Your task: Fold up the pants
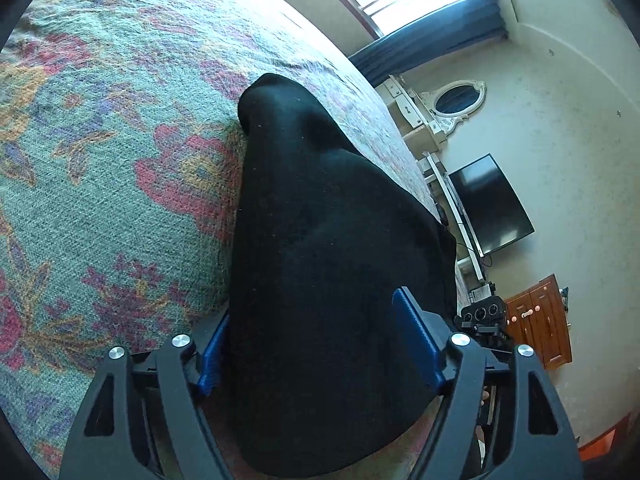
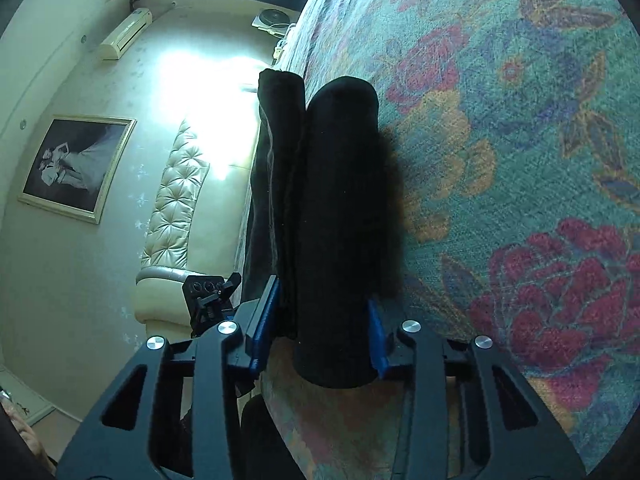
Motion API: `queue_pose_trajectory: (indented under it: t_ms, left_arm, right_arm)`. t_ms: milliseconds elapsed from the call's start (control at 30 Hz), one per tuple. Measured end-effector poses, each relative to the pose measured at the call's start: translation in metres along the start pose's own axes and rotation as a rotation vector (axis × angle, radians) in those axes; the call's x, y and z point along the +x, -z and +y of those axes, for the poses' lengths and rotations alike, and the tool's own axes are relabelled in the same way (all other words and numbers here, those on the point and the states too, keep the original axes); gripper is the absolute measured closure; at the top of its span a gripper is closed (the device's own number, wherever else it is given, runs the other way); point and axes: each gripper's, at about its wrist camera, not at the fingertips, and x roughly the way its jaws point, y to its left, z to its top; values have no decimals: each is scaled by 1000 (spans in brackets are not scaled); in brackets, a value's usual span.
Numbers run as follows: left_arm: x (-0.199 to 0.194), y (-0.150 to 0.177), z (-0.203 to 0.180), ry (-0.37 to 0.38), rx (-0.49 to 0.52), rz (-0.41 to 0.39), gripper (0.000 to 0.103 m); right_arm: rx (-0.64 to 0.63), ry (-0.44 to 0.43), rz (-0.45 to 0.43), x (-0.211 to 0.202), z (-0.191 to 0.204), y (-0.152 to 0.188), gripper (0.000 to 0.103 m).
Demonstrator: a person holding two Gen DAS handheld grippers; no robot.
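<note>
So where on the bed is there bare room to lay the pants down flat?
Free: the floral bedspread left of the black pants in the left view, right of them in the right view. Crowded: the bed edge, where pants and both grippers sit.

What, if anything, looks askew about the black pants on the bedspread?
The black pants are not lying flat: in the right wrist view one leg forms a raised hump beside the other on the floral bedspread. Otherwise nothing stands out.

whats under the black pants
The pants lie on a floral bedspread, which shows all around them. The patch directly beneath is covered, so anything between the folds or under the cloth cannot be seen.
</note>
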Motion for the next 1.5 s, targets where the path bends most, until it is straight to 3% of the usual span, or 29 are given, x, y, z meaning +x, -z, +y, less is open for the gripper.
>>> queue_pose_trajectory:
  t_ms: [33, 100, 167, 333, 367, 433, 467, 500, 600, 767, 1033, 1500]
  left_arm:
    - [-3, 0, 4, 14, -10, -1, 34]
    - [-7, -2, 10, 48, -38, -8, 34]
    - [-10, -2, 14, 73, -56, -3, 34]
    - [-2, -5, 5, 31, 1, 12, 34]
    - [-1, -4, 2, 11, 17, 14, 34]
    - [1, -2, -2, -13, 43, 7, 35]
    - [1, -1, -3, -27, 50, 1, 38]
    - [1, 1, -1, -47, 50, -2, 49]
    - [-2, 0, 7, -18, 5, 0, 62]
    - [-7, 1, 0, -34, 15, 12, 67]
    - [-13, 16, -7, -66, 45, 37, 68]
    - [-19, 26, 0, -41, 37, 27, 68]
  right_arm:
    - [0, 14, -16, -7, 1, 3, 58]
    - [15, -3, -42, -18, 3, 9, 35]
    - [42, -41, -57, -22, 3, 15, 24]
    - [-31, 41, 27, 13, 20, 16, 18]
    - [-50, 78, 32, 20, 24, 16, 20]
    - [-57, 121, 36, 31, 27, 16, 40]
    - [-35, 109, 29, 32, 23, 17, 52]
    - [-11, 88, 17, 30, 18, 18, 59]
    - [14, 41, -3, 25, 11, 20, 67]
    - [30, -18, -20, 16, 12, 23, 71]
    - [43, -15, -22, -4, -1, 39, 72]
    - [48, -10, -25, -19, -12, 47, 72]
